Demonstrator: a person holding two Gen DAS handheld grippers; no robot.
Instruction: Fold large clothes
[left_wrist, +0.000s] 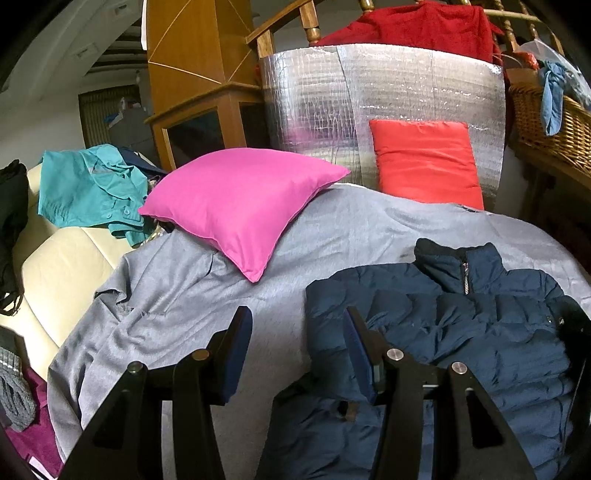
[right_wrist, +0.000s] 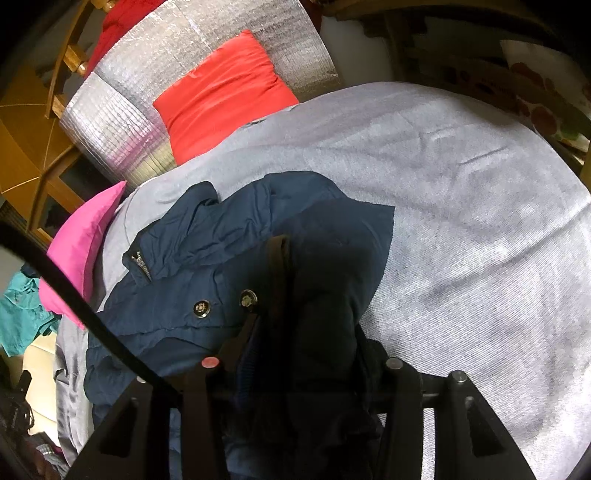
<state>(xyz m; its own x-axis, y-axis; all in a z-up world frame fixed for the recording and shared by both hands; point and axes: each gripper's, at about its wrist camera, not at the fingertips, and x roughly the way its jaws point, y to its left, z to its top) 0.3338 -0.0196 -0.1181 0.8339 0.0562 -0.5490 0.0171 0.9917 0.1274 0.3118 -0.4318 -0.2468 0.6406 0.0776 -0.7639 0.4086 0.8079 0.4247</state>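
A navy puffer jacket (left_wrist: 461, 332) lies on the grey bed cover (left_wrist: 332, 236), collar toward the far side. My left gripper (left_wrist: 295, 332) is open and empty, hovering over the jacket's left edge. In the right wrist view the jacket (right_wrist: 207, 258) is bunched up, and my right gripper (right_wrist: 303, 332) is shut on a dark fold of it, lifted over the body of the jacket near two metal snaps. The right fingertips are hidden by the fabric.
A pink pillow (left_wrist: 240, 206) and a red pillow (left_wrist: 424, 162) lie at the head of the bed against a silver foil panel (left_wrist: 369, 96). A teal shirt (left_wrist: 88, 188) lies on a cream sofa (left_wrist: 62, 266) at left. A wicker basket (left_wrist: 554, 125) stands at right.
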